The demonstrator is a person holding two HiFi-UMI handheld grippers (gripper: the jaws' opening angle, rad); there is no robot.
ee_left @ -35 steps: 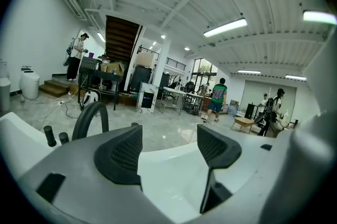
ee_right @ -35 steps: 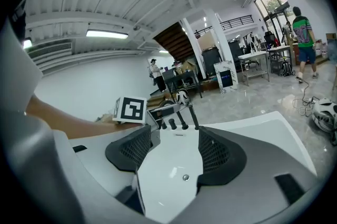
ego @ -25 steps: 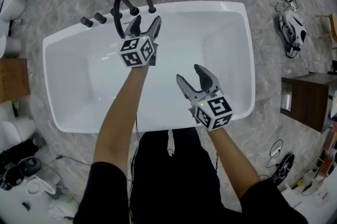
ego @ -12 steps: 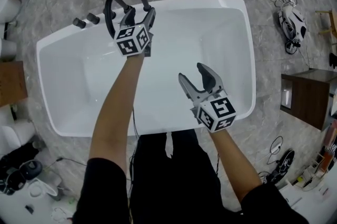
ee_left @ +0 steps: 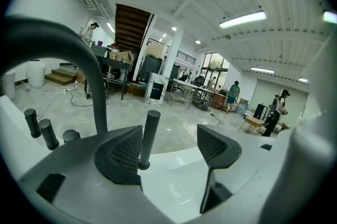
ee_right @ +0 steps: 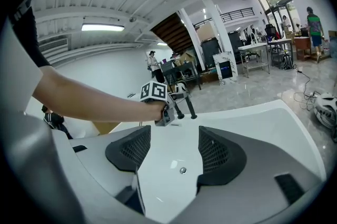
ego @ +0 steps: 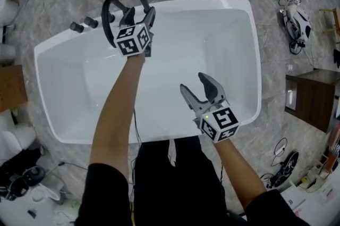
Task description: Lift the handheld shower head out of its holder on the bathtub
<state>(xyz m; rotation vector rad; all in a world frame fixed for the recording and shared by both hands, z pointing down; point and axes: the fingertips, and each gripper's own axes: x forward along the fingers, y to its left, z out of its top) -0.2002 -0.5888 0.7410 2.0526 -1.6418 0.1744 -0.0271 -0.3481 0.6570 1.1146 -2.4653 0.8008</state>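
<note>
The slim dark cylindrical handheld shower head [ee_left: 149, 136] stands upright in its holder on the rim of the white bathtub [ego: 254, 55], not yet lifted. The left claw [ee_left: 168, 146] is wide open and the head shows between its jaws, ungripped. I think closing and lifting remain. The right claw [ee_right: 171, 150] is wide and empty.

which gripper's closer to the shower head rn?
Left. The shower head stands at the left gripper's open jaws; the right gripper hangs over the tub, far off.
</note>
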